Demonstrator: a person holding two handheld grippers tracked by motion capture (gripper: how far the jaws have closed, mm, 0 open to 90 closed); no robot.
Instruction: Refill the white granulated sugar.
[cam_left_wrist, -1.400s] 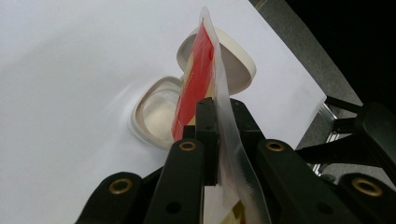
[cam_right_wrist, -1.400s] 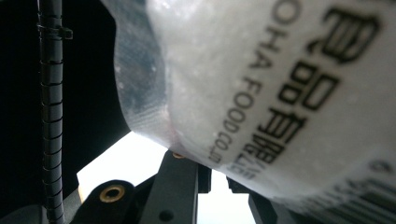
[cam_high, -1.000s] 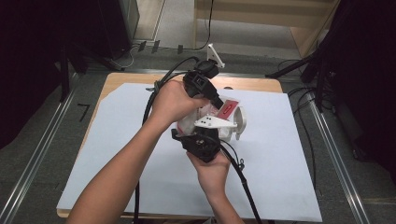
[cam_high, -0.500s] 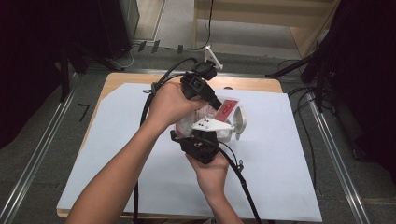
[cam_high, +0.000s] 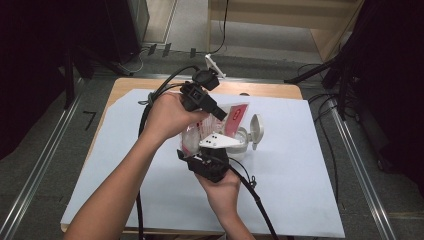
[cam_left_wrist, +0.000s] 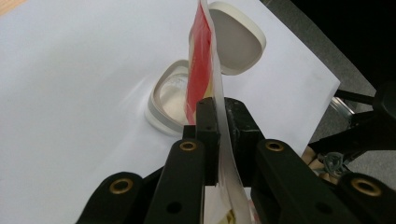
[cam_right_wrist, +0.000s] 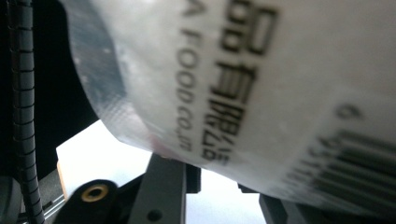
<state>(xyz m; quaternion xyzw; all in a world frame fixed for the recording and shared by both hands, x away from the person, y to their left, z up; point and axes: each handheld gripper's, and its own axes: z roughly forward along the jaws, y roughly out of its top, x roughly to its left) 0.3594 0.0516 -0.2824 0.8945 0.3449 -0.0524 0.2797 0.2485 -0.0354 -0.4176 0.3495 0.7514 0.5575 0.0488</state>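
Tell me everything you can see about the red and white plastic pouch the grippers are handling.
The red and white plastic pouch is a thin, flexible sachet, red-printed on one face, pale with dark lettering and a barcode on the other. It stands on edge above the open white flip-lid container, clamped between the left gripper's jaws. The right gripper sits at its lower part; its jaws have just been opening.

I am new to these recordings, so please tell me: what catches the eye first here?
At the table's middle, the left gripper is clamped on a red-and-white packet held on edge above an open white container with its hinged lid flipped back. The right gripper, just below, has the packet's printed underside against its jaws, which have just been opening.
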